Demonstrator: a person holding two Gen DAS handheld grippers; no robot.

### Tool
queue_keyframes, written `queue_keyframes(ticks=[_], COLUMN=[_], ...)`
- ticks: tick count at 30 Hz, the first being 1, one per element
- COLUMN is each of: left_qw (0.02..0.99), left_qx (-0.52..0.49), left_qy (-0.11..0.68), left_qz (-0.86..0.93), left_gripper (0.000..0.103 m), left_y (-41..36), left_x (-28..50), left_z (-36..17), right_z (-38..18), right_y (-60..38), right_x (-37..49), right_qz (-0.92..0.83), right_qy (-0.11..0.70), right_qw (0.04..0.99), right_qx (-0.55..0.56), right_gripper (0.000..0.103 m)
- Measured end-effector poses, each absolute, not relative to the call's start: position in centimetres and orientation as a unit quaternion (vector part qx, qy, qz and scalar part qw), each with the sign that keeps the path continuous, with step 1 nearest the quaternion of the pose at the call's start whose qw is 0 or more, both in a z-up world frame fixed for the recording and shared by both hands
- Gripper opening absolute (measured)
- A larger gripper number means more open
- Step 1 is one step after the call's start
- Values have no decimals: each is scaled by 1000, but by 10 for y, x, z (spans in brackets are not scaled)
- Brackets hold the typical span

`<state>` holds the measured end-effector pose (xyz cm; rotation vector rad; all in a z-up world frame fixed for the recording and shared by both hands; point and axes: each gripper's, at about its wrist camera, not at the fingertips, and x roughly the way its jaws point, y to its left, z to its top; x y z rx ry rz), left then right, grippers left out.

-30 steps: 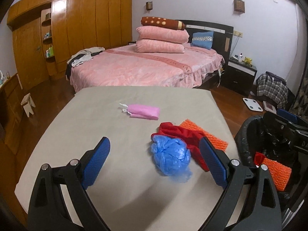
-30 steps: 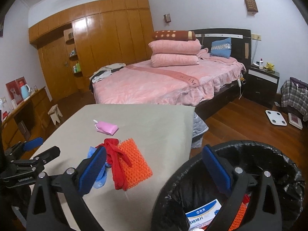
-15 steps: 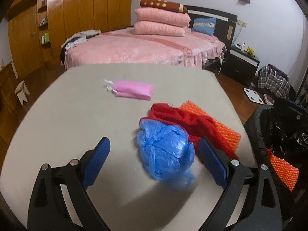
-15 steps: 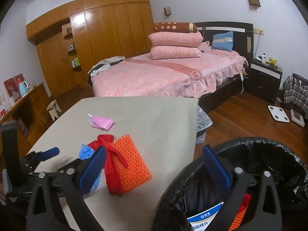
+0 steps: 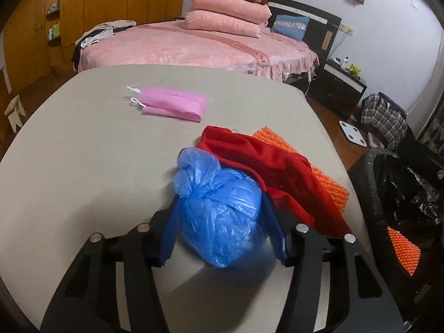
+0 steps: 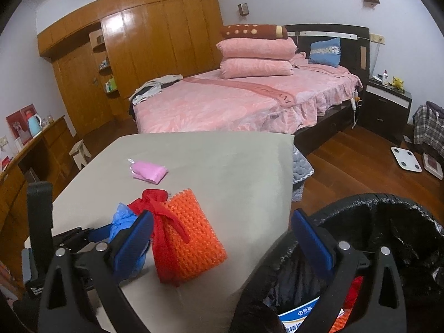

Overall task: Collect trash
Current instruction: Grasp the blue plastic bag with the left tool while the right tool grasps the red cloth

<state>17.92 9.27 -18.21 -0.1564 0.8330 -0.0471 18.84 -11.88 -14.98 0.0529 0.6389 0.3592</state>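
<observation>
Blue plastic bag sits pinched in the just-closing left tool for lifting to the bin, over which the right tool waits wide open and empty.

A pink bed carries stacked pillows and a blue cushion. Behind it stands a wooden wardrobe. A white scale lies on the floor.

The left gripper is pointing steeply downward, its blue-padded jaws just having been closing and now pressing a knotted blue plastic bag from both sides. The right gripper is hanging with jaws spread wide, holding nothing.
</observation>
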Motion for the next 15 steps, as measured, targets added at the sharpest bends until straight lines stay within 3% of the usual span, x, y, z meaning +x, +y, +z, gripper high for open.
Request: queue_keyframes(ticks=[15], left_qw=[929], left_qx=[-84], left_qy=[358], left_qz=[36], left_gripper=[53], left_y=[148], left_x=[153], left_z=[-146], right_z=[-157], right_y=[-63], right_x=[201], right_qz=[221], right_qy=[318], right_qw=[922], right_qx=[-1], right_gripper=[96])
